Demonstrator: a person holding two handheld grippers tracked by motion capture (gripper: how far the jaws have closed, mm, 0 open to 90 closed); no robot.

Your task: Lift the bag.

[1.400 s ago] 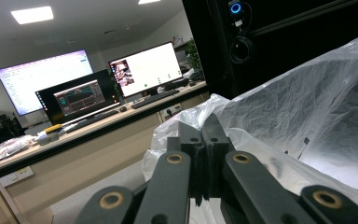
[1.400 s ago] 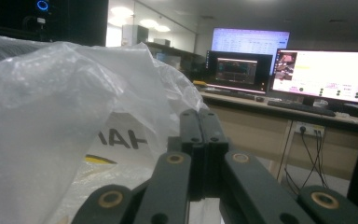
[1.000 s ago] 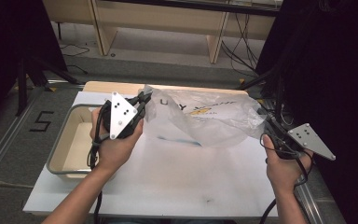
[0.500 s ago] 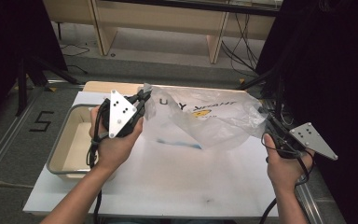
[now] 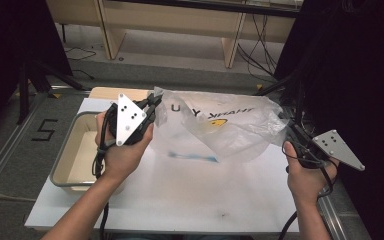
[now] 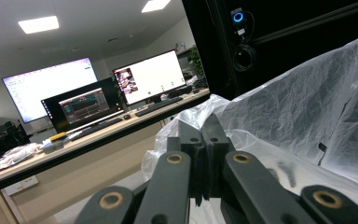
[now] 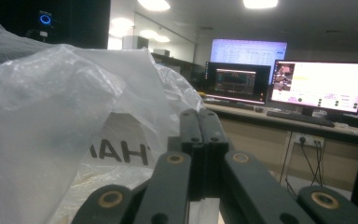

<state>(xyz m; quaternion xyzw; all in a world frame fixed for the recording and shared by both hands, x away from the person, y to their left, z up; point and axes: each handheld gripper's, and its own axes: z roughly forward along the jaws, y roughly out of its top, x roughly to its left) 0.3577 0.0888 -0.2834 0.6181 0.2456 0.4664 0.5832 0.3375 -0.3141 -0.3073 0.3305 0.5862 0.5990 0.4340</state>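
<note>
A thin, crinkled plastic bag (image 5: 220, 127) is held stretched above the worktop (image 5: 190, 190) by 2 tongs, left (image 5: 152, 104) and right (image 5: 289, 131), each clamped on an edge. It is judged featherlight, limp, slippery; bunched edges are best gripped.

My high view soft and slightly blurred, bench (image 5: 180, 195) evenly bright, black surroundings at the sides, ceiling panels (image 6: 38, 24) glaring overhead, monitors (image 7: 320, 86) blown out white, my near tool arms out of focus.
</note>
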